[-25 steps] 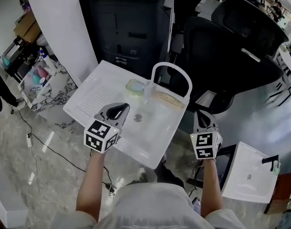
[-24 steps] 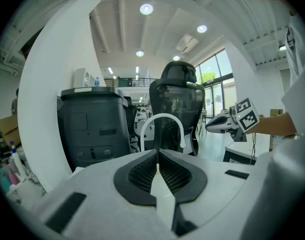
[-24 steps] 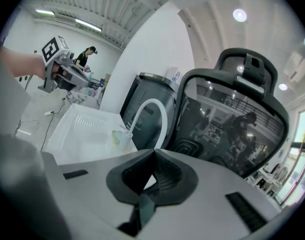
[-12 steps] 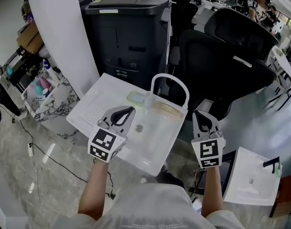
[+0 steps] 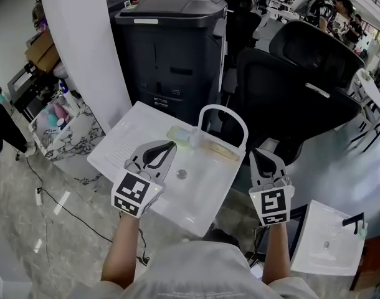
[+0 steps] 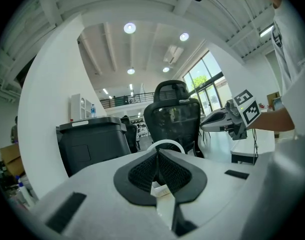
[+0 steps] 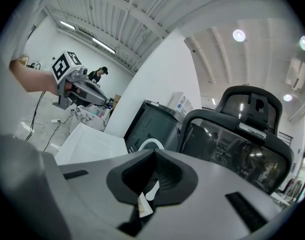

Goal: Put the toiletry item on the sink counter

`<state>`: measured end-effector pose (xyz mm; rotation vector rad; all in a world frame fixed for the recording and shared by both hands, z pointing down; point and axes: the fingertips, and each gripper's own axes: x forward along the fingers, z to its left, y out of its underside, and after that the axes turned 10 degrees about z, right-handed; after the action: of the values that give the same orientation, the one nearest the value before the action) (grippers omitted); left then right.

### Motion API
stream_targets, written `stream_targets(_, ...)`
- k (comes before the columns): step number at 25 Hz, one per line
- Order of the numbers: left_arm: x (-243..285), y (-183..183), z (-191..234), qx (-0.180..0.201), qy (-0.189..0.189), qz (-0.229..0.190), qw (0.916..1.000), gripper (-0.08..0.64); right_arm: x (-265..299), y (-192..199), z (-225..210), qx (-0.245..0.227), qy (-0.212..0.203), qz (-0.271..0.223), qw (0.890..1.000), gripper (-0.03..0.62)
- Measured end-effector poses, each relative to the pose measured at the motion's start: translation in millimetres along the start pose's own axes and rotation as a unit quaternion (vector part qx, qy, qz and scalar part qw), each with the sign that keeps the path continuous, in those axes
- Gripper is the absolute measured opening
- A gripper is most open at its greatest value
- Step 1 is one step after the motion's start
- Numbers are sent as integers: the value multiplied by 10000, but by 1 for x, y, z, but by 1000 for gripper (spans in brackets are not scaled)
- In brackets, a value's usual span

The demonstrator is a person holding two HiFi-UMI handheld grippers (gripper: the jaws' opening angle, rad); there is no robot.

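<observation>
Hovering left gripper [image 5: 171,145], right gripper [image 5: 260,152]: fingers closed, empty; green toiletry item [image 5: 177,133] visible only in head view.

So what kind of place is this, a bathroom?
Likely an open office or lab, not a bathroom: a large copier and black office chairs stand right behind a free-standing white sink unit.

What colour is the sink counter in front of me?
White; the rectangular sink counter shows best in the head view.
</observation>
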<state>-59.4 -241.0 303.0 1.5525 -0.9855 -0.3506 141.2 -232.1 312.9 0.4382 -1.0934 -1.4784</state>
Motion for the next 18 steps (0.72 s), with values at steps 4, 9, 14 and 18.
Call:
stream_targets(4,-1,-6,3,38,-69,-76,9999,18,7,-1,2,-13,-80,-30,10000,-3)
stream_targets(9,1,-6,6,68,-133,-85,9999,18,17,1,3,9,-168,-40,9999,-3)
stream_targets(14,5,0,8,16,-138,-28,9999,18,24,6,3,18,-230,-27,9997,-3)
stream_targets(18,11,3,14,-109,-168,-28,9998,18,30,9,-1,22,-252,-1,9997,-3)
